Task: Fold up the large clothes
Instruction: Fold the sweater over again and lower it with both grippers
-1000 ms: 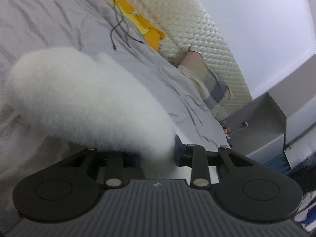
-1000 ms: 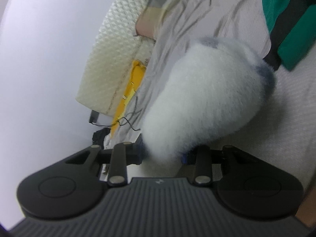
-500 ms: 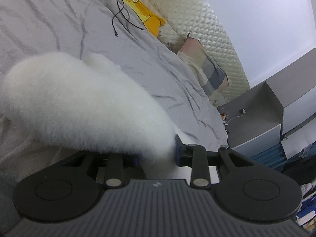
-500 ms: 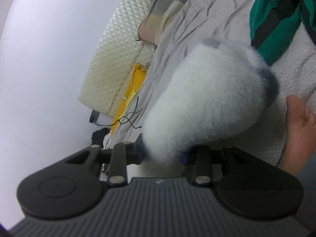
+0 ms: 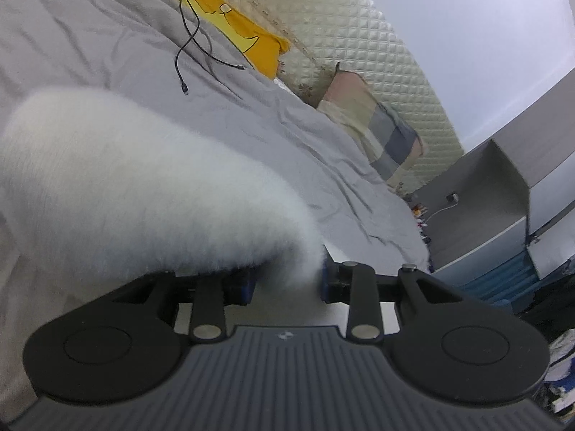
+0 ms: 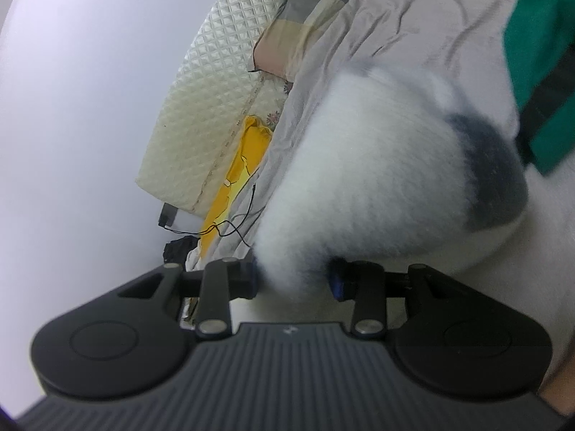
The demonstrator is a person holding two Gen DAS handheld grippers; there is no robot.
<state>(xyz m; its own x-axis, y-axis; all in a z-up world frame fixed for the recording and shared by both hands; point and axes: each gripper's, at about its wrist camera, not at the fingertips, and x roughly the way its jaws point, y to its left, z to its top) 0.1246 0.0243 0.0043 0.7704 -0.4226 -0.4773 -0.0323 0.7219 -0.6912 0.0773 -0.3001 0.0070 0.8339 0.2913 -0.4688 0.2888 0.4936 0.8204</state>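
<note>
Fleece clamped in left tool.

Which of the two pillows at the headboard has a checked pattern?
The checked pillow beside the grey cabinet; the yellow pillow near the black cable is plain.

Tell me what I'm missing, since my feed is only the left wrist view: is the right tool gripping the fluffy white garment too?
Observer: Yes, the right tool is shut on the fluffy white garment.
Operator: Is that part plain white, like mine?
Observer: No, it carries a dark grey patch.
Operator: Anything else nearby on the bed?
Observer: A green garment with a dark stripe lies just beyond it on the grey sheet.
</note>
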